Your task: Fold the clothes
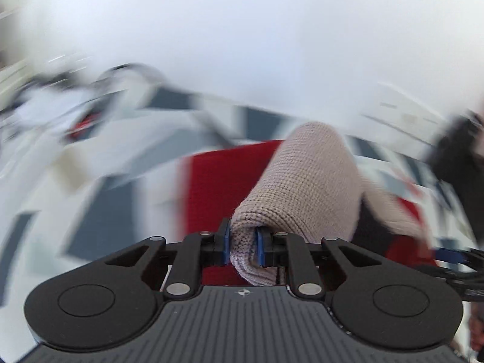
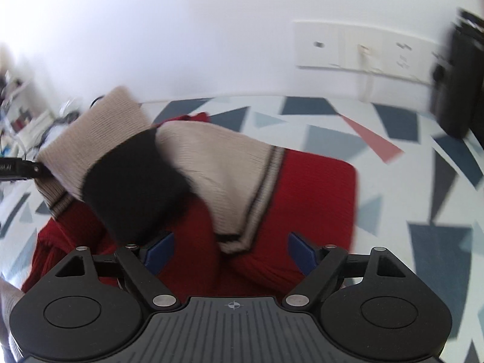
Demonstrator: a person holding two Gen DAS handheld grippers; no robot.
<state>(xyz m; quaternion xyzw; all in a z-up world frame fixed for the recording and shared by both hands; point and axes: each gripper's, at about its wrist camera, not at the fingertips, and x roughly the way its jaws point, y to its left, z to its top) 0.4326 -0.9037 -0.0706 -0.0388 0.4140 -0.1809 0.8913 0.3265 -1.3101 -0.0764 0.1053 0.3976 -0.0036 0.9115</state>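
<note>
A patterned sheet (image 2: 378, 139), white with grey-blue and pink triangles, is covering the surface under everything, running back to a white wall (image 2: 211, 30) that is carrying a pale socket panel (image 2: 363, 51).

A red garment (image 2: 308, 199) is lying flat on the sheet, directly below the right gripper. Over it a beige knit sweater (image 2: 211, 157) with a black cuff (image 2: 133, 181) and dark-striped hem is hanging partly lifted, its lower corner touching the red cloth while its far end is rising toward the left, where it is being held. Much of the left wrist view is smeared by blur, so the clutter at its far left cannot be made out.

The left gripper (image 1: 243, 246) is pinching a bunched fold of the sweater (image 1: 302, 181) between its blue pads (image 1: 226, 243), the fingers drawn nearly together on the knit, with the sleeve trailing away over the red garment (image 1: 224, 181).

The right gripper (image 2: 231, 249) is hovering just above the red cloth with its blue pads (image 2: 158, 251) spread wide and nothing between them.
</note>
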